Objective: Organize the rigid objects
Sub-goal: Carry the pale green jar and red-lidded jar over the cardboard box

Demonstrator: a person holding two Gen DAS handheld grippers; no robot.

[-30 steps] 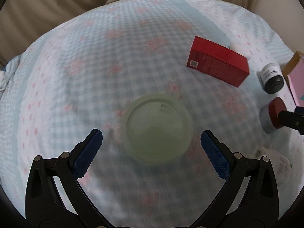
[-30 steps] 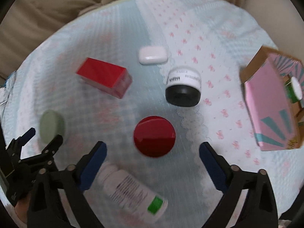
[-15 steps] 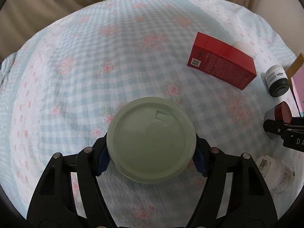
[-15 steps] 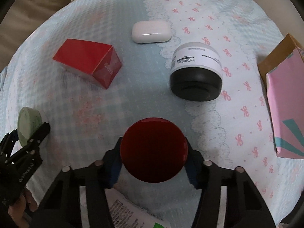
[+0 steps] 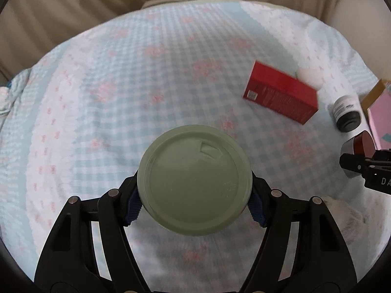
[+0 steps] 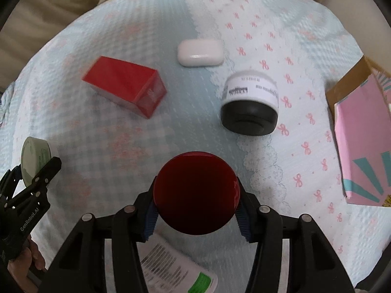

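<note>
My left gripper (image 5: 194, 207) is shut on a pale green round jar (image 5: 194, 179), its lid facing the camera, held over the checked bedspread. The jar also shows at the left of the right wrist view (image 6: 34, 157). My right gripper (image 6: 196, 216) is shut on a red-lidded round jar (image 6: 196, 193); that jar also shows at the right edge of the left wrist view (image 5: 359, 146). A red box (image 6: 125, 89), a white oval case (image 6: 200, 53) and a white jar with a black lid (image 6: 249, 107) lie on the bed beyond.
A pink and brown paper box (image 6: 361, 144) lies at the right. A white bottle with a green label (image 6: 176, 271) lies under the right gripper. Beige cushions (image 5: 97, 5) border the bed at the back.
Both grippers closed from wide open onto their jars: the left on the green jar, the right on the red-lidded one. Both jars now sit larger and nearer in view.
</note>
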